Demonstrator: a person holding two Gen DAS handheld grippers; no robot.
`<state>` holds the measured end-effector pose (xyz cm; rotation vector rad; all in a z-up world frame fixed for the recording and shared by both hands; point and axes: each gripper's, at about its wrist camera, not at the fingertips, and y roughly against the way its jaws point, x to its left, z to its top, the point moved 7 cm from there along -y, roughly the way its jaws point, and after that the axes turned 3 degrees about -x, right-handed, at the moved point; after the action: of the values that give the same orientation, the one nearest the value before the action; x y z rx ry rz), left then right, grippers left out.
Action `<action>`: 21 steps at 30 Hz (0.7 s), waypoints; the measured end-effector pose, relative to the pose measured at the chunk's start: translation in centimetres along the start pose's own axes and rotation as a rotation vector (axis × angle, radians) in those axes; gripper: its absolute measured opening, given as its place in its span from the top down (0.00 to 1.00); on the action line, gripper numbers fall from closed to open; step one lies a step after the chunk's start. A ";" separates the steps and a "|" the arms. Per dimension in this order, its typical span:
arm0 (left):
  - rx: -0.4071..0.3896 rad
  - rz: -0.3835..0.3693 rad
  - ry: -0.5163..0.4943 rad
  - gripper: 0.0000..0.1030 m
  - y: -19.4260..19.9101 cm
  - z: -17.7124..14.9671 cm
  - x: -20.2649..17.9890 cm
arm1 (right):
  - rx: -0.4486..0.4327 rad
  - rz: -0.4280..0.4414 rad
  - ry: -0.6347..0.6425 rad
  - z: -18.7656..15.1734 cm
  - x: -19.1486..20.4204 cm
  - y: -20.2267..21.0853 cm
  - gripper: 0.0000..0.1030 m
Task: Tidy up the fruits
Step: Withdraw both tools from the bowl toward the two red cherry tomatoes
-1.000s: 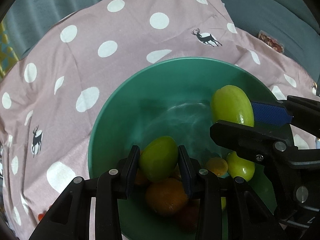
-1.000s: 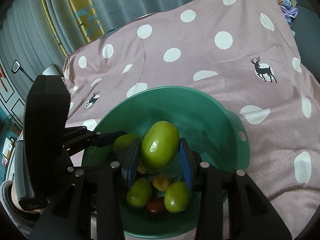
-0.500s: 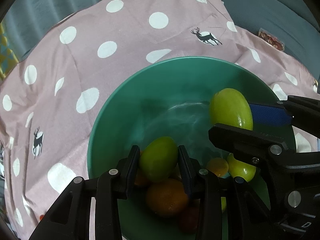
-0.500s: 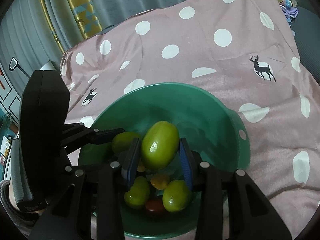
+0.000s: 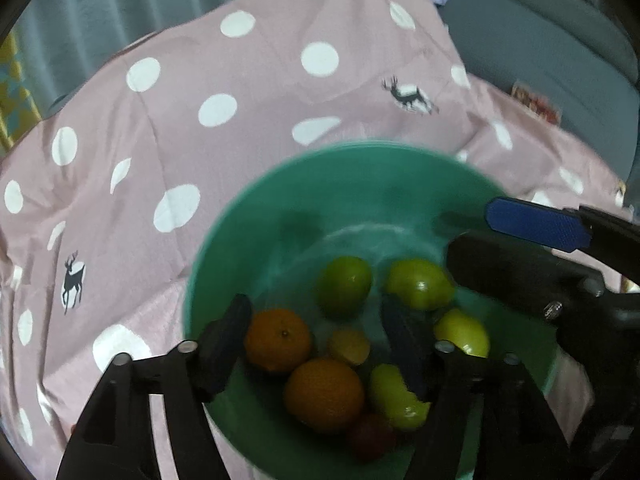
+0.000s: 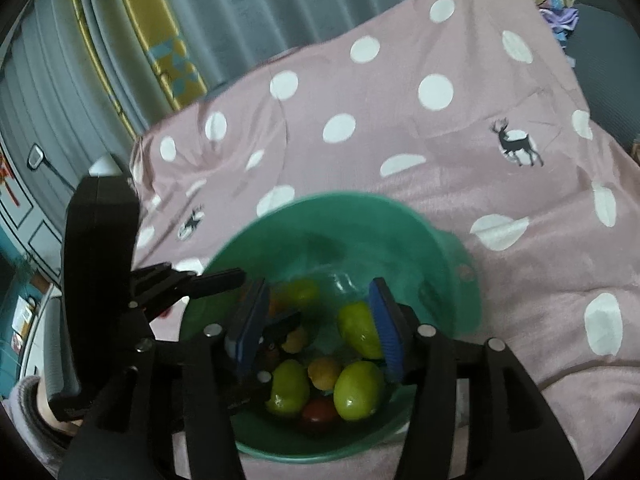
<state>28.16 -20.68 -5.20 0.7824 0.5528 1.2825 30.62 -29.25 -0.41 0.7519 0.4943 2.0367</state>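
Both claws are hanging over a green bowl (image 5: 256,216) that is sitting on a pink polka-dot cloth (image 5: 240,92) printed with small deer. The left claw (image 5: 320,344) is standing with its fingers spread wide and gripping nothing, its dark pads framing the fruit below. The right claw (image 6: 316,328) is likewise standing apart and empty, its blue pads (image 6: 386,332) reaching down into the bowl.

All the fruit in view is lying in the bottom of the bowl. In the left wrist view, a green fruit (image 5: 343,285) and a yellow-green fruit (image 5: 418,283) are lying side by side toward the far part of the pile. Two oranges (image 5: 278,339) are sitting nearer the camera, touching each other, with a small yellow fruit (image 5: 349,346) just beside them. A dark red fruit (image 5: 370,436) is showing at the near edge, though motion blur is making its kind hard to tell. More yellow-green pieces are crowding the right side of the pile.

A grey curtain (image 6: 248,12) with a yellow patterned strip is hanging behind the cloth in the right wrist view.
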 end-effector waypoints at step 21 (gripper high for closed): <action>-0.080 0.173 0.372 0.20 10.3 -9.0 13.4 | -0.053 -0.040 -0.055 -1.3 -1.6 6.1 0.31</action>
<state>17.90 -4.87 -2.13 0.5346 0.7373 1.6156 26.74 -33.94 1.72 0.7583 0.4192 1.9793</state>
